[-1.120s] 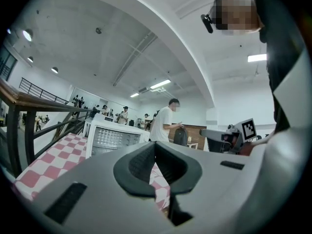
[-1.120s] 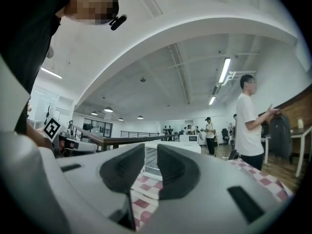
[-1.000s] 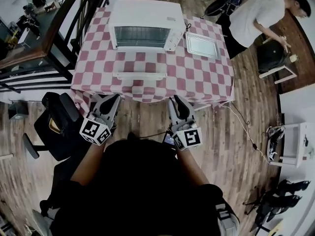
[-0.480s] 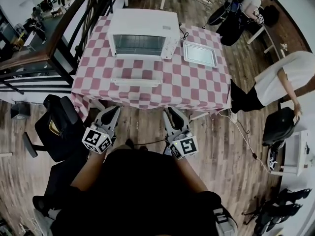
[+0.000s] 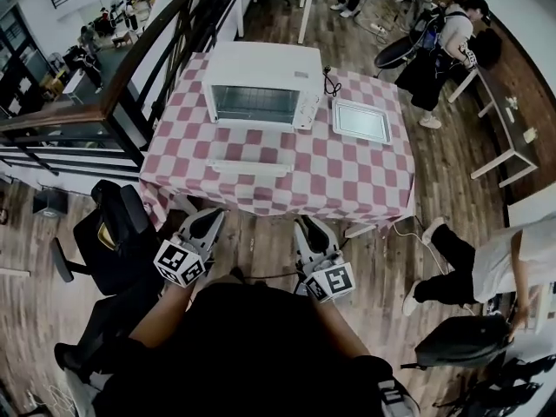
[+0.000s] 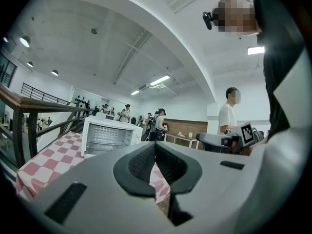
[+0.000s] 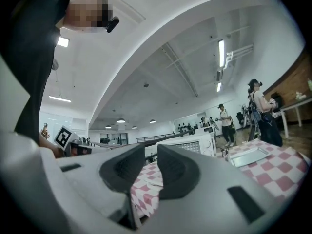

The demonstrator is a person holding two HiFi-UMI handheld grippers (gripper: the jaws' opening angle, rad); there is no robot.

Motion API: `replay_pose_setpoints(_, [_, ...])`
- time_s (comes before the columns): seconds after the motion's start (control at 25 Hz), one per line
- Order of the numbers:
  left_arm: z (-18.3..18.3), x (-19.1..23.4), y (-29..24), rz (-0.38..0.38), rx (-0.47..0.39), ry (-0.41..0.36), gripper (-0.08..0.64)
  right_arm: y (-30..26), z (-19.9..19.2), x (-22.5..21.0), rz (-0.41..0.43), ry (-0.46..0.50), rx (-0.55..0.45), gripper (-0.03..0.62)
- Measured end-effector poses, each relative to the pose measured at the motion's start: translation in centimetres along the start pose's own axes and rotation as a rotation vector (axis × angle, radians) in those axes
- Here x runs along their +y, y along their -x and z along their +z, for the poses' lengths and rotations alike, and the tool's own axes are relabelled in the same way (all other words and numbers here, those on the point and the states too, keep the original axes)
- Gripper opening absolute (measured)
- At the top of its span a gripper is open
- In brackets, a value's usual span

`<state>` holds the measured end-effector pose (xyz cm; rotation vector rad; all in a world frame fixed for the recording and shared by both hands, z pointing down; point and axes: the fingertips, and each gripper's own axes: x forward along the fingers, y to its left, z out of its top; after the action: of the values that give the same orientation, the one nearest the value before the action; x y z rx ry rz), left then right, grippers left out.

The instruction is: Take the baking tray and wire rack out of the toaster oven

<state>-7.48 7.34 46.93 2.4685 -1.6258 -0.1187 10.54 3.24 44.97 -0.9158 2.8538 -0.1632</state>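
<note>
Left gripper (image 5: 208, 217): shut tip to tip, nothing held.
Right gripper (image 5: 311, 227): slightly parted, empty.
Flat silver baking tray (image 5: 360, 120): laid on pink-checked table (image 5: 365, 176), beside white toaster oven (image 5: 261, 81).
Approach: jaws are best widened and kept level before the oven is reached.

I see the white boxy toaster oven (image 5: 261, 69) on the pink-and-white checked table (image 5: 347, 176), with a flat silver metal tray (image 5: 361, 120) just beside it.

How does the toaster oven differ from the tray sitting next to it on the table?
The toaster oven is a tall white box; the tray is flat, shallow and silvery. The toaster oven is far larger than the tray. Both rest on the checked tablecloth.
</note>
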Motion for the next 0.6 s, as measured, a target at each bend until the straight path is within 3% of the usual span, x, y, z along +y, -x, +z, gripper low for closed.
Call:
replay_pose_setpoints(0.28, [0.0,-0.1,-0.1,0.023,0.001,-0.002,-0.006,-0.2,-0.1,-1.4,0.064,-0.145,-0.022,0.083])
replay_pose_setpoints(0.6, [0.3,2.3,-1.2,0.067,0.007,-0.001,-0.008,-2.9,1.4,-2.8,0.192,-0.557,-0.178,0.083])
